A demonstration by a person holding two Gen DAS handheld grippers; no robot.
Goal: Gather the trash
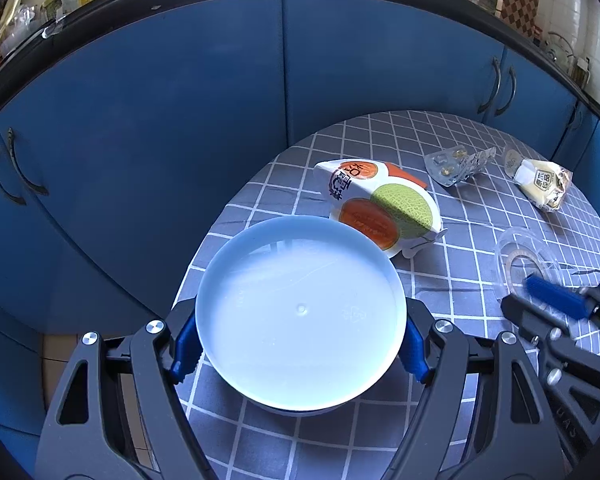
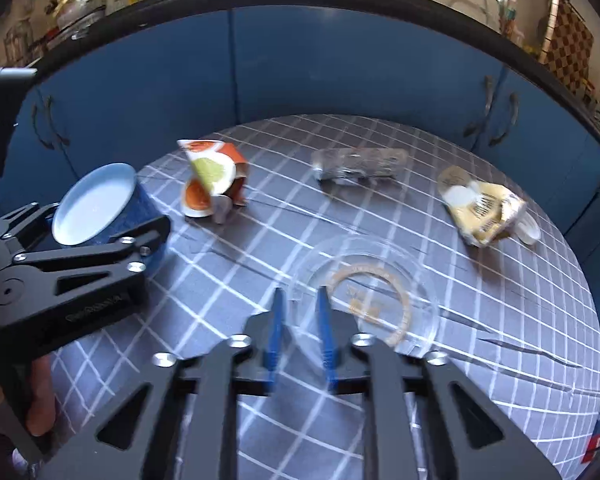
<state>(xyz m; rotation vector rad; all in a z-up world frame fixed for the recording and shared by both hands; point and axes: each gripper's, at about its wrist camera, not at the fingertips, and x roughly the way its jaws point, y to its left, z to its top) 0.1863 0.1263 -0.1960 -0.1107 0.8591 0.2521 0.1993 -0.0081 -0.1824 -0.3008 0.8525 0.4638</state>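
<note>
One checked table [image 1: 260,432], lower frame. One blue bin [image 1: 300,320], lower centre, clamped by left gripper [image 1: 300,350]. Four trash pieces: melon wrapper [image 1: 384,204], clear lid [image 2: 364,284], yellow packet [image 2: 480,208], blister pack [image 2: 360,166], blurred. Right gripper [image 2: 300,308] narrow, possibly pinching lid rim.

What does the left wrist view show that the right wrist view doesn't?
Only the left wrist view shows the left gripper shut on the blue bowl, both fingers on its sides, and the bowl's bare inside head-on.

Only the right wrist view shows the right gripper open at the clear plastic lid's near edge, and the holder's hand.

Both show the melon wrapper, blister pack, yellow packet and checked cloth.
</note>
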